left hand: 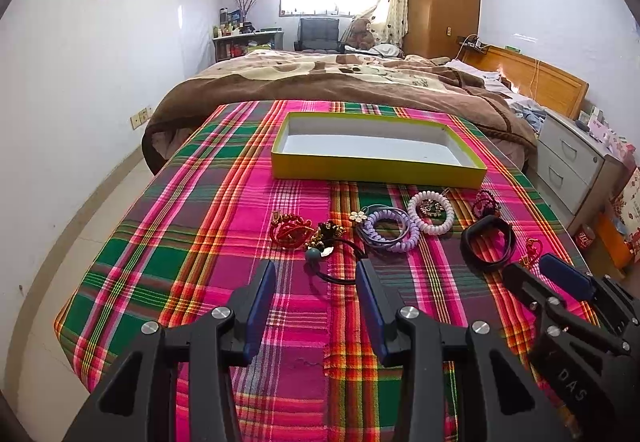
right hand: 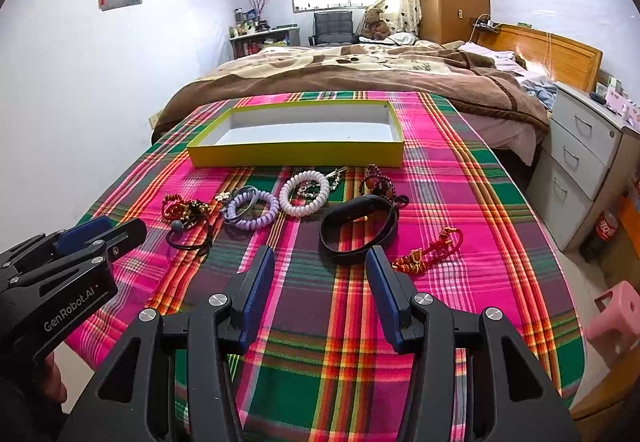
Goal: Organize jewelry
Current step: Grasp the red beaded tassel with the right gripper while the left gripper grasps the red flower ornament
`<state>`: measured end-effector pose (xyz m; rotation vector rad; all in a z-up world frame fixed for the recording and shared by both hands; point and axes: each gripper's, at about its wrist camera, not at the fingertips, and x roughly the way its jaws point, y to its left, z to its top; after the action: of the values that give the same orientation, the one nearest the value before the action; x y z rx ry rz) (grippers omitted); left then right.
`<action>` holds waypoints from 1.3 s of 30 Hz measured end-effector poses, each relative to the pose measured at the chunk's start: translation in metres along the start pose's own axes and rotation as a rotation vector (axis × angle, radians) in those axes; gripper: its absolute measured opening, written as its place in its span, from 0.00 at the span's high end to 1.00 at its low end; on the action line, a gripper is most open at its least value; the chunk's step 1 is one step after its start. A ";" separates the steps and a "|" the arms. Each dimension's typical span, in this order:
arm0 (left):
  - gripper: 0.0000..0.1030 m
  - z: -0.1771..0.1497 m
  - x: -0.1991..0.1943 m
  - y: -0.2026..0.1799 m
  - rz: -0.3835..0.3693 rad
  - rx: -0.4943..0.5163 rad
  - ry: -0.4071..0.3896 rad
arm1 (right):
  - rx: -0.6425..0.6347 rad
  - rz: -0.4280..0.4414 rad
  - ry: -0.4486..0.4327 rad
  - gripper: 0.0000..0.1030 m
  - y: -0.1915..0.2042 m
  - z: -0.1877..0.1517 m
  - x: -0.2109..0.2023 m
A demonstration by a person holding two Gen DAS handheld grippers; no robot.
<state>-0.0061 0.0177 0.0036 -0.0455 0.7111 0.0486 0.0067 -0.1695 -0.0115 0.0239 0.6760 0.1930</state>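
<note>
An empty yellow box (left hand: 376, 169) (right hand: 296, 158) stands on the plaid cloth. In front of it lies a row of jewelry: a red-gold ornament (left hand: 289, 230) (right hand: 178, 207), a black hair tie with a grey bead (left hand: 336, 266) (right hand: 188, 236), a purple coil band (left hand: 386, 230) (right hand: 252, 214), a white coil band (left hand: 431, 212) (right hand: 304, 193), a black wristband (left hand: 488, 244) (right hand: 358, 228), a dark beaded piece (left hand: 486, 202) (right hand: 378, 182) and a red knot charm (right hand: 430, 252). My left gripper (left hand: 316, 270) is open, just before the hair tie. My right gripper (right hand: 320, 258) is open, just before the wristband.
The plaid-covered table (left hand: 224, 226) (right hand: 460, 170) ends at a bed with a brown blanket (left hand: 340, 82) (right hand: 360, 74). White drawers (right hand: 580, 162) and a pink stool (right hand: 612, 318) stand to the right. A wall runs along the left.
</note>
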 end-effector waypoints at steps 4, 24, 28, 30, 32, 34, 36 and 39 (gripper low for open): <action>0.60 0.000 0.005 0.013 -0.068 -0.027 0.009 | 0.030 -0.009 -0.016 0.52 -0.016 0.000 -0.002; 0.60 0.011 0.041 0.066 -0.138 -0.106 0.100 | 0.162 -0.162 0.117 0.40 -0.082 0.005 0.045; 0.60 0.012 0.047 0.074 -0.144 -0.129 0.107 | 0.165 -0.168 0.130 0.43 -0.084 0.005 0.051; 0.60 0.013 0.049 0.077 -0.151 -0.137 0.111 | 0.159 -0.166 0.124 0.54 -0.084 0.004 0.052; 0.60 0.014 0.052 0.076 -0.156 -0.133 0.115 | 0.159 -0.152 0.123 0.62 -0.083 0.005 0.052; 0.60 0.015 0.055 0.076 -0.170 -0.136 0.123 | 0.149 -0.146 0.125 0.70 -0.082 0.006 0.053; 0.60 0.017 0.061 0.076 -0.180 -0.138 0.136 | 0.149 -0.140 0.124 0.77 -0.081 0.006 0.053; 0.60 0.021 0.067 0.073 -0.175 -0.119 0.143 | 0.153 -0.141 0.125 0.88 -0.083 0.007 0.054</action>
<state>0.0544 0.0933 -0.0260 -0.2271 0.8437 -0.0811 0.0669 -0.2408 -0.0465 0.1117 0.8134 0.0066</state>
